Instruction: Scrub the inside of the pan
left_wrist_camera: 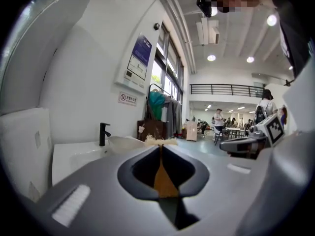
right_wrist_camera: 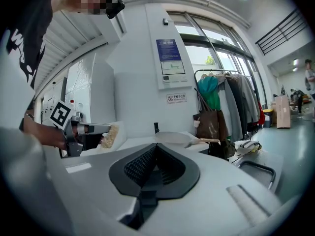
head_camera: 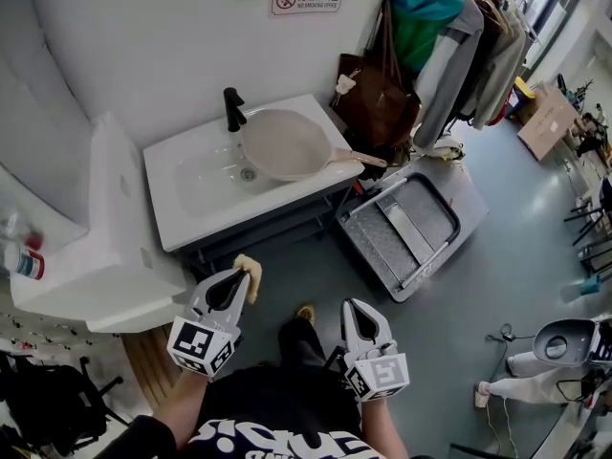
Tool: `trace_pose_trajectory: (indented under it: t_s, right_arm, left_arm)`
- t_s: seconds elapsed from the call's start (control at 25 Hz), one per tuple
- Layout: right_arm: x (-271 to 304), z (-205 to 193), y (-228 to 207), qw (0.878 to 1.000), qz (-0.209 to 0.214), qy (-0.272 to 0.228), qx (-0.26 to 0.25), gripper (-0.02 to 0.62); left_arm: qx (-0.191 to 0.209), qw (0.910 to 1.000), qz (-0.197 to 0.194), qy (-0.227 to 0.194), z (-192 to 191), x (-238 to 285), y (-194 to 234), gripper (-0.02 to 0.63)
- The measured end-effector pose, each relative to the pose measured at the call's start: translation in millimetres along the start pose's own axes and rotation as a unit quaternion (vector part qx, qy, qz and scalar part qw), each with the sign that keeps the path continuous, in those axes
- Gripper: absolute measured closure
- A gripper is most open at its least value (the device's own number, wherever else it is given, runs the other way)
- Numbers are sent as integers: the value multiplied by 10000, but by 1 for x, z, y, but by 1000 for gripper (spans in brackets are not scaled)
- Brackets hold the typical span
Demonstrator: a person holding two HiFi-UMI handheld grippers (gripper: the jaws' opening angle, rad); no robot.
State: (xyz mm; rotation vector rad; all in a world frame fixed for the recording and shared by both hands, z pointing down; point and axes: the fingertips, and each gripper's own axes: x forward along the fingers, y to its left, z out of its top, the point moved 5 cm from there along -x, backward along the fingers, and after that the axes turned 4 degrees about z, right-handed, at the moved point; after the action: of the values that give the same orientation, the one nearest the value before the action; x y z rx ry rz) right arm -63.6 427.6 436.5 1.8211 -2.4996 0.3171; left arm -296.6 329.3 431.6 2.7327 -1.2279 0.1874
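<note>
Sponge sits clamped in left gripper's fingers; right gripper's fingers are closed, empty.

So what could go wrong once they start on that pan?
The pan rests unheld across the sink, handle jutting over the edge. Scrubbing may rock or slide it, since the right gripper is shut and empty. The scrubber is pinched only at the left gripper's tips and could slip out. The tap stands close behind the pan, easy to knock.
</note>
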Motion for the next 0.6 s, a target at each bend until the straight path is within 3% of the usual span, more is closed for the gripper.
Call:
trace_pose_trajectory:
  t_s: [0.6]
  right_arm:
    - [98,49,-96,9985,498,-102,-185,584]
  left_arm:
    - [55,9991,407,-140,45,111,25,591]
